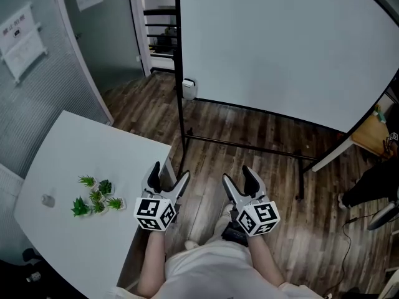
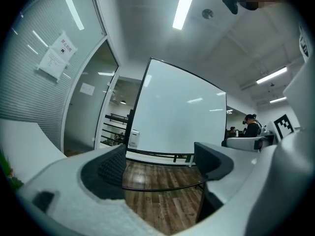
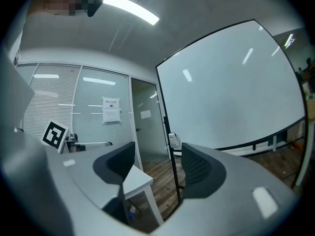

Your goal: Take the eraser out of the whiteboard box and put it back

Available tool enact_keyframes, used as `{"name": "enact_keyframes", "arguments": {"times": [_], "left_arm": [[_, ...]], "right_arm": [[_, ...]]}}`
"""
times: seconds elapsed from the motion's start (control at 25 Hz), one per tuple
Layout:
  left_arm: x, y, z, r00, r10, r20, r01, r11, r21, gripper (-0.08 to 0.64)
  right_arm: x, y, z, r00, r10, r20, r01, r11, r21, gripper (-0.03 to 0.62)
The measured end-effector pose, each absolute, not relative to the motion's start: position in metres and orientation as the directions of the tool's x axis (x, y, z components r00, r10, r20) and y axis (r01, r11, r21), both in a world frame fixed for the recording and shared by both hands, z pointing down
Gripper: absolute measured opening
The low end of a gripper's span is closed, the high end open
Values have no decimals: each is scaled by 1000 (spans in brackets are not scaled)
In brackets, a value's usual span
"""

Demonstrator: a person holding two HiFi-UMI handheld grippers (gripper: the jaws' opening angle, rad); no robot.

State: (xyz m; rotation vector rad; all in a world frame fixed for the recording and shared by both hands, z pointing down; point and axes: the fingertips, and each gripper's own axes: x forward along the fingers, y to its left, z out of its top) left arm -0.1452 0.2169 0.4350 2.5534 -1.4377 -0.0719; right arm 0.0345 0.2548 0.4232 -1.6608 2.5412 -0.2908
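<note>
A small white box (image 1: 189, 88) hangs at the lower left edge of the big whiteboard (image 1: 280, 42); no eraser shows. The box is also small and far off in the left gripper view (image 2: 133, 138) and the right gripper view (image 3: 173, 140). My left gripper (image 1: 169, 170) and right gripper (image 1: 237, 174) are held level side by side in front of me, well short of the board. Both stand open with nothing between the jaws, as the left gripper (image 2: 160, 163) and right gripper (image 3: 156, 166) views confirm.
A white table (image 1: 75, 154) with small green plants (image 1: 96, 197) stands at my left, its corner near the left gripper. The whiteboard's black stand (image 1: 249, 145) crosses the wooden floor ahead. A person (image 2: 252, 124) stands far right.
</note>
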Motion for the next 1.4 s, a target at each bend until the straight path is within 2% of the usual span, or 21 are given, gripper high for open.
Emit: {"name": "enact_keyframes", "arguments": {"times": [0.6, 0.96, 1.4], "left_arm": [[-145, 157, 438, 558, -821, 121, -829, -544, 134, 428], [-149, 57, 445, 553, -820, 144, -833, -541, 117, 426], [-96, -86, 455, 560, -807, 187, -828, -548, 119, 417]], "right_arm": [[13, 197, 436, -390, -920, 40, -893, 368, -259, 310], [6, 101, 439, -401, -915, 45, -891, 379, -249, 322], [49, -31, 437, -426, -901, 79, -890, 401, -219, 333]]}}
